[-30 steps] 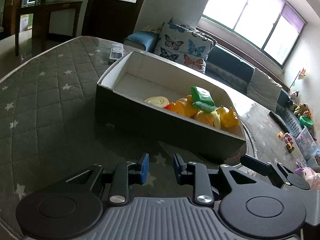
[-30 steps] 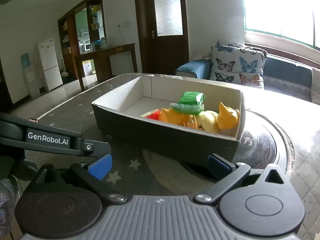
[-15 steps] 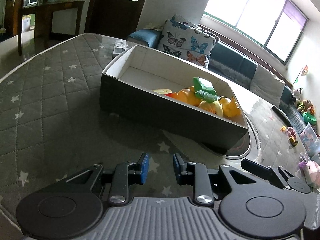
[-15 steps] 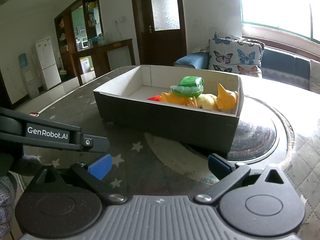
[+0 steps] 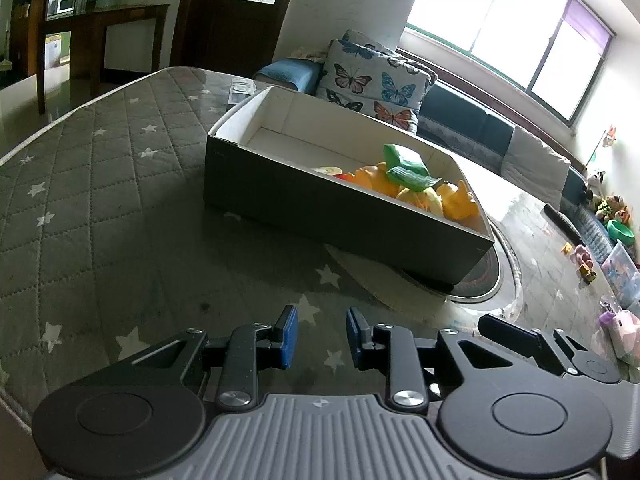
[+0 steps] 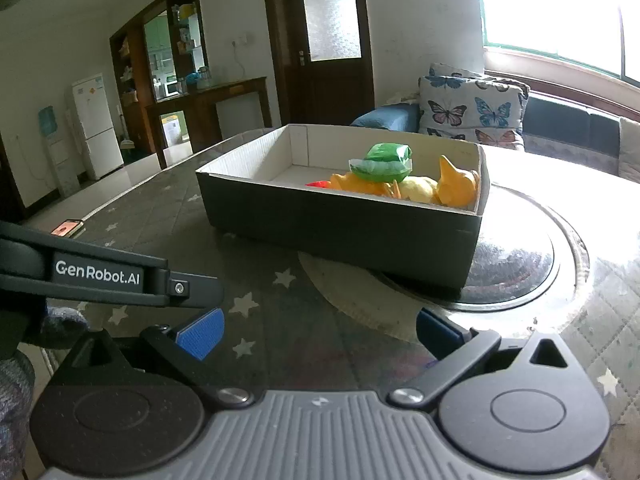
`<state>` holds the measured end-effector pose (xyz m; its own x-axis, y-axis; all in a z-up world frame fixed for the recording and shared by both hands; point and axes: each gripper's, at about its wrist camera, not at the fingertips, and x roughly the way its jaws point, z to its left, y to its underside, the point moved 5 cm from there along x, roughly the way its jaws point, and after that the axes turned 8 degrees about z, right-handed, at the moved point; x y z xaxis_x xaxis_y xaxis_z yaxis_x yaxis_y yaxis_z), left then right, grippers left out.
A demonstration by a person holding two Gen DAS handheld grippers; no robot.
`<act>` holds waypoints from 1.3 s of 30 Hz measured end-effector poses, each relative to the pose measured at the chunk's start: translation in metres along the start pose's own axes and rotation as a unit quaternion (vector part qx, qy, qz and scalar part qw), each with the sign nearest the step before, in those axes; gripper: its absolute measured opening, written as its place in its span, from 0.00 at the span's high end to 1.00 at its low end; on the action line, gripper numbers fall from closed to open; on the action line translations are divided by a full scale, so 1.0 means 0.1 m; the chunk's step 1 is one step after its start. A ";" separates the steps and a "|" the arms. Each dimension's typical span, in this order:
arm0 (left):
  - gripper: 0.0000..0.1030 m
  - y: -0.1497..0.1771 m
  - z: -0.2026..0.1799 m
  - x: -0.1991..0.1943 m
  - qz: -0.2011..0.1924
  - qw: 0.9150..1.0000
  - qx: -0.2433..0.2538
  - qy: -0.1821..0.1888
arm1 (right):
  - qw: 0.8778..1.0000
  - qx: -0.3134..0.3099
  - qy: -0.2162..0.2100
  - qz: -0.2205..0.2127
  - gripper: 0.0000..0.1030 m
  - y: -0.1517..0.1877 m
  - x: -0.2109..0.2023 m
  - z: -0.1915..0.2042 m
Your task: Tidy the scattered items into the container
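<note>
1. The left gripper (image 5: 318,336) hangs over the grey star-print quilted table cover (image 5: 100,208), its blue pads set a narrow gap apart with nothing between them.
2. The right gripper (image 6: 320,334) has its jaws spread wide and holds nothing; only the cover shows between the pads.
3. The cardboard box (image 6: 340,232), dark outside and white inside, stands on the table ahead of both grippers, well apart from them, one corner resting over a round glass inset (image 6: 516,268).
4. The toys are heaped at the box's right end: a green packet (image 6: 386,162) lies on top of orange and yellow rubber figures (image 6: 456,186), with a red piece (image 6: 318,184) beside them. The left end is bare.
5. In the right wrist view, the left gripper's arm crosses the left edge, and a phone (image 6: 68,227) with a lit screen lies near the table's rim.
6. A butterfly-print cushion (image 5: 372,84) sits on the sofa behind the table.
</note>
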<state>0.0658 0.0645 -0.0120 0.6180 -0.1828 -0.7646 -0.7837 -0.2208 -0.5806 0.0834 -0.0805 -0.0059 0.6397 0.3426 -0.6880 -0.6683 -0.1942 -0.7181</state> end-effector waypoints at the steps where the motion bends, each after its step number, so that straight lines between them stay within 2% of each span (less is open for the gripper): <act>1: 0.72 0.01 0.00 -0.01 -0.001 1.000 0.001 -0.001 | 1.000 0.000 0.000 0.000 0.00 0.00 0.00 0.00; 39: 0.73 0.02 -0.08 0.02 -0.012 0.999 0.021 -0.023 | 1.000 0.008 0.002 0.009 0.00 0.06 0.06 -0.02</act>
<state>0.0659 0.0559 -0.0121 0.6337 -0.1341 -0.7619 -0.7713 -0.1847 -0.6091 0.0834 -0.0812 -0.0147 0.6289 0.3358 -0.7013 -0.6855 -0.1861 -0.7039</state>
